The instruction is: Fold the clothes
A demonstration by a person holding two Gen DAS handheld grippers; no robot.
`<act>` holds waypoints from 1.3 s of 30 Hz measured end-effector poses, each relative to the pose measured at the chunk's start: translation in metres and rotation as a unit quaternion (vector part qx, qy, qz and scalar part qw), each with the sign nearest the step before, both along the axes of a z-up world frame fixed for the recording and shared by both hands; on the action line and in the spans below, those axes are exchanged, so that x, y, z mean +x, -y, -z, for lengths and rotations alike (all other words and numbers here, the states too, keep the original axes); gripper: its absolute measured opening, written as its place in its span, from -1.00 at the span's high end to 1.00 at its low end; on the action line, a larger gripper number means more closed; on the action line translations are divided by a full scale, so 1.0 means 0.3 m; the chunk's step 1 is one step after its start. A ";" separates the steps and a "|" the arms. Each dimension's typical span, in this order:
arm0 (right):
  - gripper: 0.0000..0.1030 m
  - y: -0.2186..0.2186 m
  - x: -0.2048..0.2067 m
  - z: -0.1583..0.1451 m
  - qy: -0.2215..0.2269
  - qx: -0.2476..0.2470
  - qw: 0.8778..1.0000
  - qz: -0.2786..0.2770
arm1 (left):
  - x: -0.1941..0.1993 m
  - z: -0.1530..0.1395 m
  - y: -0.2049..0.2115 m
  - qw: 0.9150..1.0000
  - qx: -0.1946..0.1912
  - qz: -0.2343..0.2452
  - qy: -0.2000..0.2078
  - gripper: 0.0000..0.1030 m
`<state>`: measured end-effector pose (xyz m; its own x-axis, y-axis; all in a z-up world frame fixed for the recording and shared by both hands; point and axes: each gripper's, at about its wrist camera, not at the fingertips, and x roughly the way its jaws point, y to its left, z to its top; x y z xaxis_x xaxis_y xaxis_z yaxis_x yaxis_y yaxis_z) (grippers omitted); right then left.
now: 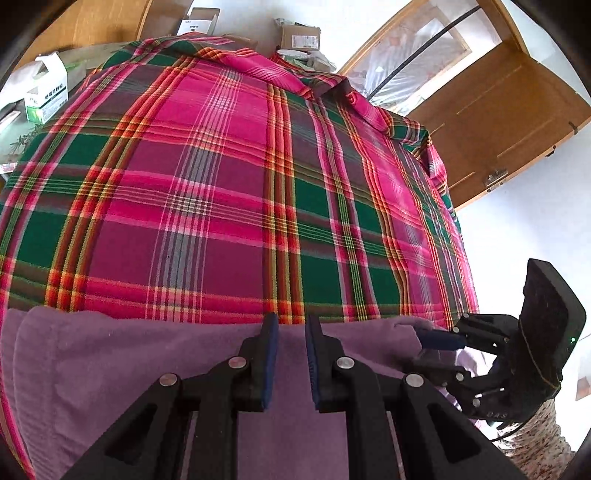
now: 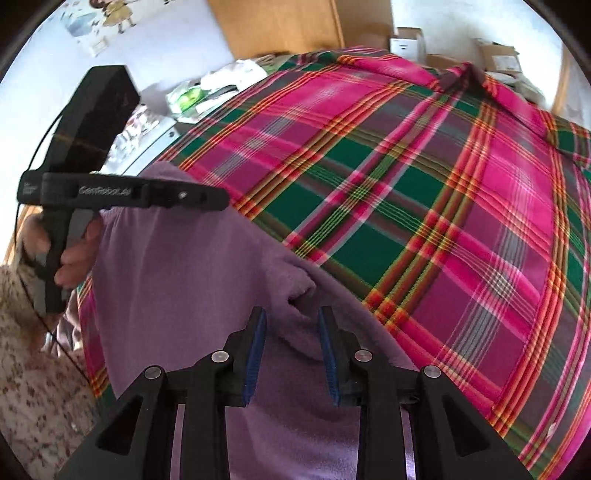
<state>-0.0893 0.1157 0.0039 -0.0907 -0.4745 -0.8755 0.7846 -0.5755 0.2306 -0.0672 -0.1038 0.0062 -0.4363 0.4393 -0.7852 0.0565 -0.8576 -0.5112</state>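
Purple garment (image 1: 155, 369) lay at the near edge of the surface, on top of a large plaid cloth (image 1: 229, 192) in pink, green and red that covered the whole surface. This cloth had one corner folded back at the far side. Behind it I saw a wooden door (image 1: 491, 122) and white walls, and one wall carried a cartoon sticker (image 2: 107, 16). Cardboard boxes (image 1: 299, 37) and a white tissue box (image 1: 46, 92) stood along the far edge of the surface, well apart from the garment. The left gripper (image 1: 290, 360) hovered over the purple fabric with its jaws apart and nothing between them. The right gripper (image 2: 291, 356) was just beside it, over a bunched fold of the same garment, also with jaws apart. A hand (image 2: 75, 254) held the handle of the left gripper.
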 end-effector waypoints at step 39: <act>0.79 -0.076 -0.229 0.003 0.074 -0.097 0.987 0.103 | -0.085 0.000 -0.118 0.996 0.044 0.074 -0.018 0.58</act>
